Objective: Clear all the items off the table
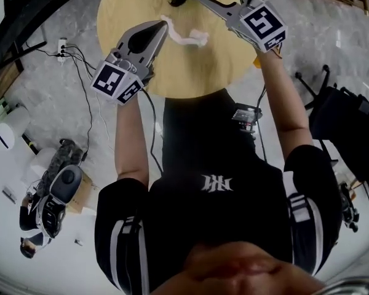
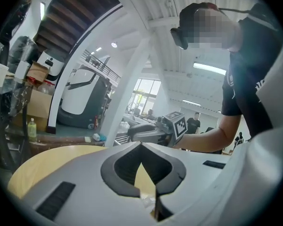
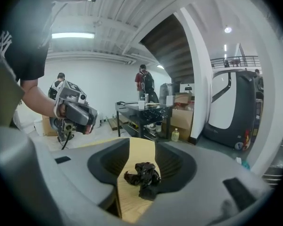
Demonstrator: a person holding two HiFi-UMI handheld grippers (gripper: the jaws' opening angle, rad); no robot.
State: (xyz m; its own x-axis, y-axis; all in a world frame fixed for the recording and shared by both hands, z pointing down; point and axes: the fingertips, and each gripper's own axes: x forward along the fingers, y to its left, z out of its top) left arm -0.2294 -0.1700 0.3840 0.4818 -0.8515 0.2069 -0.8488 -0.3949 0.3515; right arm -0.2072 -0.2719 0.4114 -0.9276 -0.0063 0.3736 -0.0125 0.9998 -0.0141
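Round wooden table (image 1: 129, 17) under black wad (image 3: 142, 175) and pinched white paper (image 1: 186, 37).

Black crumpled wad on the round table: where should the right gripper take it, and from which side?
Best pinch the black wad across its bulky middle, coming low from the person's side over the table. It is a loose, irregular clump with no handle or edge, and the right gripper frames it between open jaws.

Grey mottled floor (image 1: 332, 48) with a power strip (image 1: 62, 48) and trailing cables (image 1: 80, 60); a black office chair (image 1: 338, 118) at the right; a dark staircase (image 3: 167, 46) behind a white column (image 3: 200, 74); ceiling strip light (image 3: 73, 35) lit; cardboard boxes (image 3: 181, 119) beside a black workbench (image 3: 139, 111).
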